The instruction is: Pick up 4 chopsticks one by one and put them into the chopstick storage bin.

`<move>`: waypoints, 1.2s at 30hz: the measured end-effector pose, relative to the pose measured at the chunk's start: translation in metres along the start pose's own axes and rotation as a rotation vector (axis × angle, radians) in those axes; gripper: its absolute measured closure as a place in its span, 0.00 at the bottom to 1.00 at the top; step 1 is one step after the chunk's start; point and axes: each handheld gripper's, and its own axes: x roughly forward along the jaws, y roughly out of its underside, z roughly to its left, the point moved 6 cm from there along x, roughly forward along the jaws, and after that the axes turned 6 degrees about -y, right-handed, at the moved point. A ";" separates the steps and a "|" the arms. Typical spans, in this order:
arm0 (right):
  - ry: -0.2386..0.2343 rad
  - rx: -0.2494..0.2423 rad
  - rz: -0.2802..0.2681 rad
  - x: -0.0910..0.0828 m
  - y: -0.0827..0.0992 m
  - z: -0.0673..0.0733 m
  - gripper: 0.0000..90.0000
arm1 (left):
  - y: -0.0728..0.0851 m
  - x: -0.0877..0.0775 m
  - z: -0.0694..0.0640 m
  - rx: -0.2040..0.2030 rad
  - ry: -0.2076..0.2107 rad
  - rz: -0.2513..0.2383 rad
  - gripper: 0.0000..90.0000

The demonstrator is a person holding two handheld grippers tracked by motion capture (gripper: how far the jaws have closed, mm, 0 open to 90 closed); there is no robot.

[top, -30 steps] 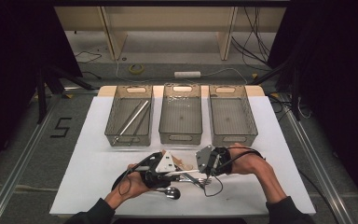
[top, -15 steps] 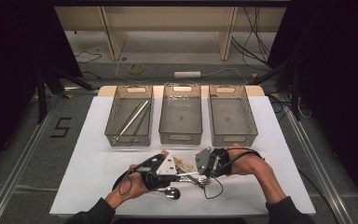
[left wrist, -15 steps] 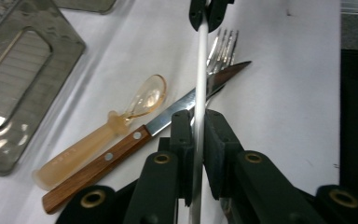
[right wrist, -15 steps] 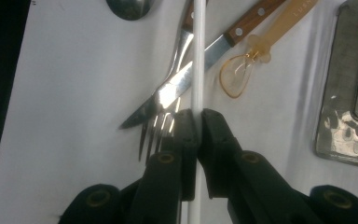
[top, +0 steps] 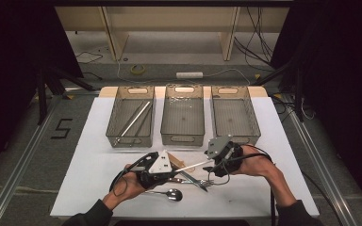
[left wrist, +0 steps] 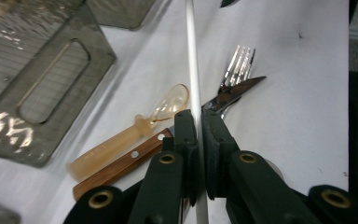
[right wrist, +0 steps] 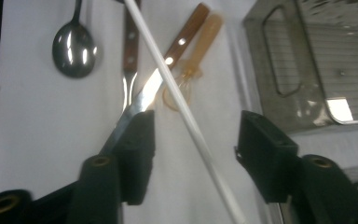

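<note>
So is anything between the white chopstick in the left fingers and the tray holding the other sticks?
Nothing visible. The white chopstick, clamped in the left gripper, has bare table up to the left tray.

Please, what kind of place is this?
Probably a lab recording bench, not a kitchen: a white table with three mesh bins in a row, loose cables on the floor behind, and dark curtains around.

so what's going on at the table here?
A person is handing a white chopstick from one gripper to the other. The left gripper is shut on it, while the right gripper has just been opening its jaws, with the stick passing loose between them. A knife, a fork, a metal spoon and an amber plastic spoon lie on the white mat in front of three trays; the left tray already holds chopsticks.
</note>
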 end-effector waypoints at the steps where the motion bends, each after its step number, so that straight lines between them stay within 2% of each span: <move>1: 0.014 0.023 -0.021 -0.002 0.002 -0.002 0.48 | 0.000 -0.001 0.002 -0.010 -0.010 -0.002 0.95; 2: 0.040 0.054 -0.038 -0.004 0.005 -0.005 0.46 | 0.001 -0.003 0.005 -0.018 -0.017 -0.003 0.95; 5: 0.083 0.185 -0.148 -0.008 0.012 -0.011 0.44 | 0.002 -0.007 0.012 -0.048 -0.039 -0.016 0.95; 8: 0.133 0.284 -0.224 -0.010 0.020 -0.010 0.41 | 0.002 -0.012 0.018 -0.077 -0.064 -0.028 0.95; 10: 0.142 0.353 -0.297 -0.013 0.024 -0.008 0.41 | 0.003 -0.015 0.023 -0.100 -0.074 -0.036 0.95; 13: 0.169 0.410 -0.367 -0.019 0.028 -0.004 0.38 | 0.004 -0.019 0.029 -0.128 -0.088 -0.045 0.95; 16: 0.174 0.477 -0.437 -0.019 0.032 0.003 0.37 | 0.005 -0.023 0.036 -0.168 -0.112 -0.051 0.95; 19: 0.195 0.492 -0.429 -0.018 0.037 0.010 0.36 | 0.006 -0.028 0.044 -0.213 -0.123 -0.073 0.95; 27: 0.181 0.522 -0.400 -0.011 0.042 0.022 0.35 | 0.010 -0.040 0.063 -0.282 -0.188 -0.092 0.95; 31: 0.163 0.518 -0.418 -0.010 0.043 0.026 0.35 | 0.013 -0.044 0.073 -0.319 -0.211 -0.106 0.95; 36: 0.170 0.527 -0.437 -0.011 0.042 0.030 0.34 | 0.018 -0.049 0.086 -0.361 -0.250 -0.117 0.95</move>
